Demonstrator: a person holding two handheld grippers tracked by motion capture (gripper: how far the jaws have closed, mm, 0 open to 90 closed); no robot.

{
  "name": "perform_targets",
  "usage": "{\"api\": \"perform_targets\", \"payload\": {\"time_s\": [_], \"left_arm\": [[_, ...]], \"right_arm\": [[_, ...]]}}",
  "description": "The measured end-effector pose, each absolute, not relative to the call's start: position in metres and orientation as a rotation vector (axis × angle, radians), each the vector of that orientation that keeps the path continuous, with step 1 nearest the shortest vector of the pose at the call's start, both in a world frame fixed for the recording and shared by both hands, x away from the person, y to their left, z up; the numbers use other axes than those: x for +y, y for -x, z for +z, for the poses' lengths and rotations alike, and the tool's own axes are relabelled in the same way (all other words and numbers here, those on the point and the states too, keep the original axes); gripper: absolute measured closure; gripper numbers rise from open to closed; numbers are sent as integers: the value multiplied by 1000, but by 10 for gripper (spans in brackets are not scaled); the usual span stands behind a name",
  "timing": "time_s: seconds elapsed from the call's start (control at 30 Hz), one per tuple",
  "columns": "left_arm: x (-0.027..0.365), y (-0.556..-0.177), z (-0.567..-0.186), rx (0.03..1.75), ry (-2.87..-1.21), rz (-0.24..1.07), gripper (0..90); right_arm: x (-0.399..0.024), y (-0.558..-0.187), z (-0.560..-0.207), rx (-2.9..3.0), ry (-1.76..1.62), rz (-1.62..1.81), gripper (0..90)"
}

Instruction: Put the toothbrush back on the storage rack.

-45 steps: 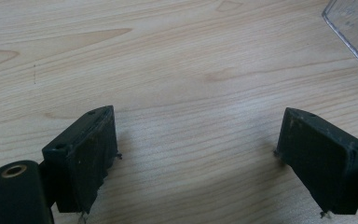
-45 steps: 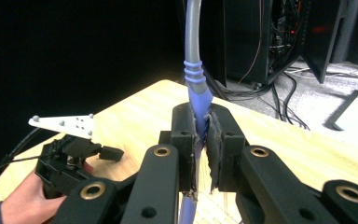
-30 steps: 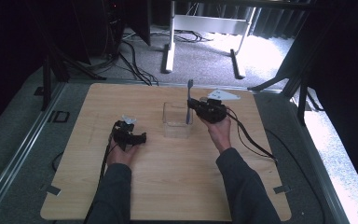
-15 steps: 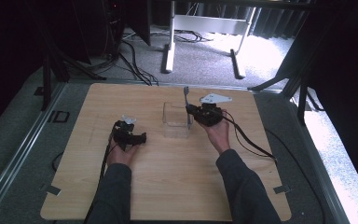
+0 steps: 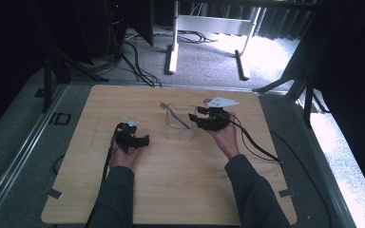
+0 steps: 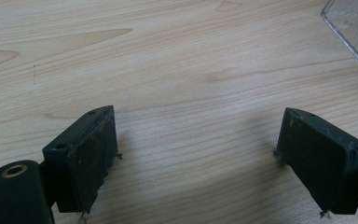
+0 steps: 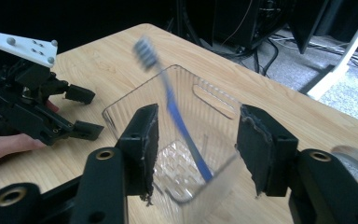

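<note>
A clear, square-walled plastic container [image 5: 179,124] stands upright and open-topped near the middle of the light wooden table [image 5: 171,199], a little toward twelve o'clock from its centre. Its base carries a moulded grid pattern, and one wall has a slot-shaped handle cutout near the rim. Inside it leans a slim blue toothbrush [image 7: 177,112], handle end down near the bottom, bristled head [image 5: 164,106] up above the rim, tilted toward ten o'clock in the high view.
</note>
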State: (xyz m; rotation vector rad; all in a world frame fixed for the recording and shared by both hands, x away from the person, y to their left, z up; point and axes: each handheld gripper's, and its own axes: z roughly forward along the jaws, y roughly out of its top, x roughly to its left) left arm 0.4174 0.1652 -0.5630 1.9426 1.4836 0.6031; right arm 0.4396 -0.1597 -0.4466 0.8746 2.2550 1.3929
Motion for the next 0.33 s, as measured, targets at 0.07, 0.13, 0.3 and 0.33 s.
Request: {"api": "perform_targets", "payload": {"time_s": [0.07, 0.13, 0.3, 0.33], "left_arm": [[165, -417, -563, 1484, -1943, 603, 125], [165, -417, -563, 1483, -1941, 604, 125], [165, -417, -563, 1483, -1944, 602, 125], [165, -417, -563, 1483, -1945, 604, 125]], "right_arm": [[-168, -437, -446, 2243, -899, 1382, 454], [-178, -434, -446, 2245, -919, 1361, 433], [-196, -422, -449, 2268, -936, 1271, 407], [-201, -419, -452, 2294, -936, 1244, 399]]}}
